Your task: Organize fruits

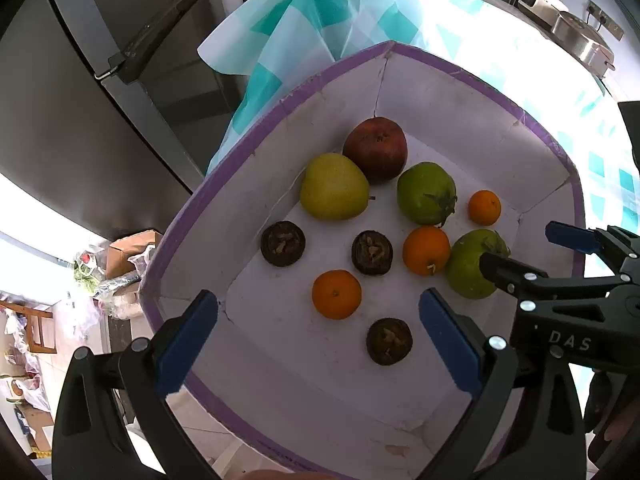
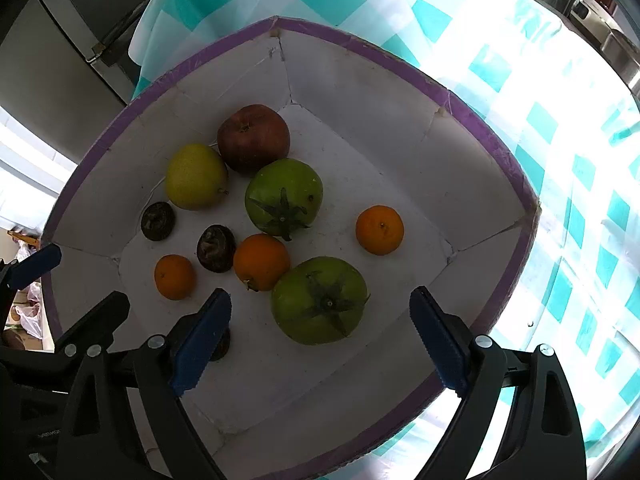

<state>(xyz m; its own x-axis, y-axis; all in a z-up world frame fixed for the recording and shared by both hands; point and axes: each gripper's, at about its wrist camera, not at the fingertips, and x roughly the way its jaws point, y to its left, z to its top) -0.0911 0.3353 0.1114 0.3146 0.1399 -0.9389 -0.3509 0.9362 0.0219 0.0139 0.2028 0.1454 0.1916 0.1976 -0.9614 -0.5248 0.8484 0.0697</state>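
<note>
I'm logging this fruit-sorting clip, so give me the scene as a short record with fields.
container: white box with purple rim on a teal checked tablecloth
fruit inside: red apple, yellow pear, two green tomatoes, three oranges, three dark brown fruits
left gripper: open, over the box
right gripper: open, over the near green tomato

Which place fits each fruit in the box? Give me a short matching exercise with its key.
Things:
1. dark red round apple
2. yellow pear-shaped fruit
3. green tomato-like fruit with a star-shaped calyx
4. small orange citrus lying apart from the rest

Places:
A. between the open fingers of the right tool
B. alone near the box's right wall
C. deepest in the far corner of the white cardboard box with the purple rim
D. just left of the apple, touching it

Pairs: 1-C, 2-D, 3-A, 4-B
</note>
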